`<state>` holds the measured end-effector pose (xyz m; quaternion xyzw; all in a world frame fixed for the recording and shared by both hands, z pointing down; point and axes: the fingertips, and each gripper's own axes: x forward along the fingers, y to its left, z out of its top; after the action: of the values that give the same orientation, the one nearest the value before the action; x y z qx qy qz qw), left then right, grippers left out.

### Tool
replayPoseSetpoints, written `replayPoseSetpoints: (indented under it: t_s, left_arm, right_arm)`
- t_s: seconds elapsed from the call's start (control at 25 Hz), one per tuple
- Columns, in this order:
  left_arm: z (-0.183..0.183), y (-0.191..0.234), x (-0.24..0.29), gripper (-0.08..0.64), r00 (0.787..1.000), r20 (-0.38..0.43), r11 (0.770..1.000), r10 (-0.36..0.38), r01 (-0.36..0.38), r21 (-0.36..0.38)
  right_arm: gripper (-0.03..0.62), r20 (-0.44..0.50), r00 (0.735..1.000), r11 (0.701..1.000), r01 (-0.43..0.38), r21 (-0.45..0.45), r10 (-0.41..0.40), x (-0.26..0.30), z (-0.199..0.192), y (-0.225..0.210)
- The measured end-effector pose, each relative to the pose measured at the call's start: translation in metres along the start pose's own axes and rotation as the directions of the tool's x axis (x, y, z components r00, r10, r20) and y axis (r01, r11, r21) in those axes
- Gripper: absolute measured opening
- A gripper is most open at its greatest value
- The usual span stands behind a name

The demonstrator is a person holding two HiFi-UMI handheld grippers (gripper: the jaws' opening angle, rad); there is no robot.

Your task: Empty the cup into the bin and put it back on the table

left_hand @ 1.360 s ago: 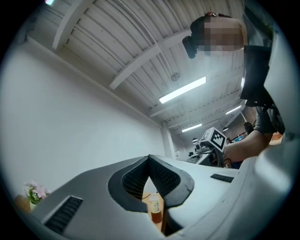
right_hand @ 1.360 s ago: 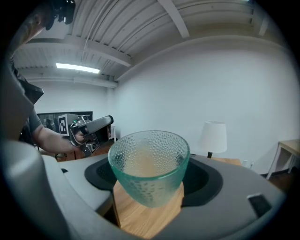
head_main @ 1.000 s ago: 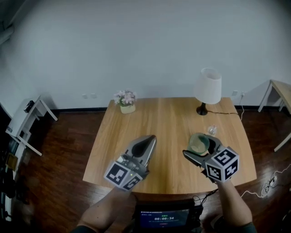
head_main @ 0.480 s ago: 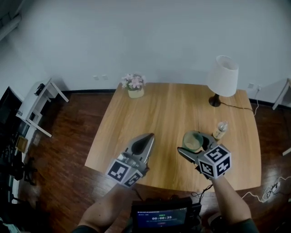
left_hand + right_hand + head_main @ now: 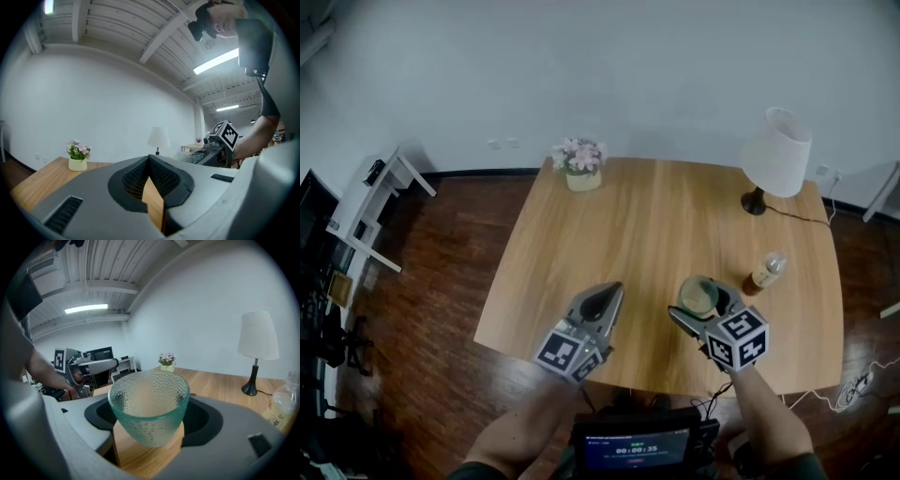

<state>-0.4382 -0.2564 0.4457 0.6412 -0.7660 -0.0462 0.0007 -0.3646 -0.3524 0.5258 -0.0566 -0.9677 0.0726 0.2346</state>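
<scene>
Seemingly near the end, tho that's a guess: the right claw grips the green glass cup by its sides, jaws wide round it, cup upright w/ mouth up. It looks empty as far as the bumpy glass lets me see, so the dump is prob. done. No bin shows in any view, so can't confirm. The cup sits over the front part of the table, between front edge and middle; can't tell if its base touches the wood. Left to do: set it down, let go. The left claw is closed w/ nothing in it, hanging just beside the right one over the same front edge. Surface is pale wood, mostly bare: a lamp at the far right corner, a flower pot at the far edge, a small bottle near the cup on its right. Room has a dark wood floor, a plain white wall, and a white desk off left.
</scene>
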Motion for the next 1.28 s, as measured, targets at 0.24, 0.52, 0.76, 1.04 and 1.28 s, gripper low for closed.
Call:
replayPoseSetpoints:
  t_s: [0.24, 0.52, 0.76, 1.04, 1.28]
  left_arm:
    - [-0.047, 0.019, 0.003, -0.008, 0.993, -0.103, 0.997, 0.061, -0.066, -0.049]
    - [-0.098, 0.031, 0.001, -0.008, 0.978, -0.194, 0.99, 0.074, -0.095, -0.1]
    - [-0.13, 0.034, -0.002, -0.008, 0.963, -0.252, 0.982, 0.091, -0.129, -0.14]
    - [-0.154, 0.029, 0.0, -0.008, 0.951, -0.3, 0.978, 0.076, -0.129, -0.162]
    - [-0.167, 0.029, -0.002, -0.008, 0.943, -0.325, 0.976, 0.072, -0.134, -0.172]
  right_arm:
    - [0.393, 0.0, 1.0, 0.999, 0.014, 0.042, -0.014, 0.029, -0.018, -0.003]
    - [0.393, -0.036, 0.999, 0.999, 0.041, 0.029, -0.04, 0.056, -0.053, -0.008]
    - [0.393, -0.067, 0.997, 0.999, 0.049, 0.016, -0.048, 0.072, -0.076, -0.009]
    - [0.393, -0.083, 0.995, 0.999, 0.048, 0.021, -0.047, 0.085, -0.097, -0.009]
    - [0.393, -0.081, 0.995, 0.998, 0.063, 0.028, -0.061, 0.088, -0.105, -0.012]
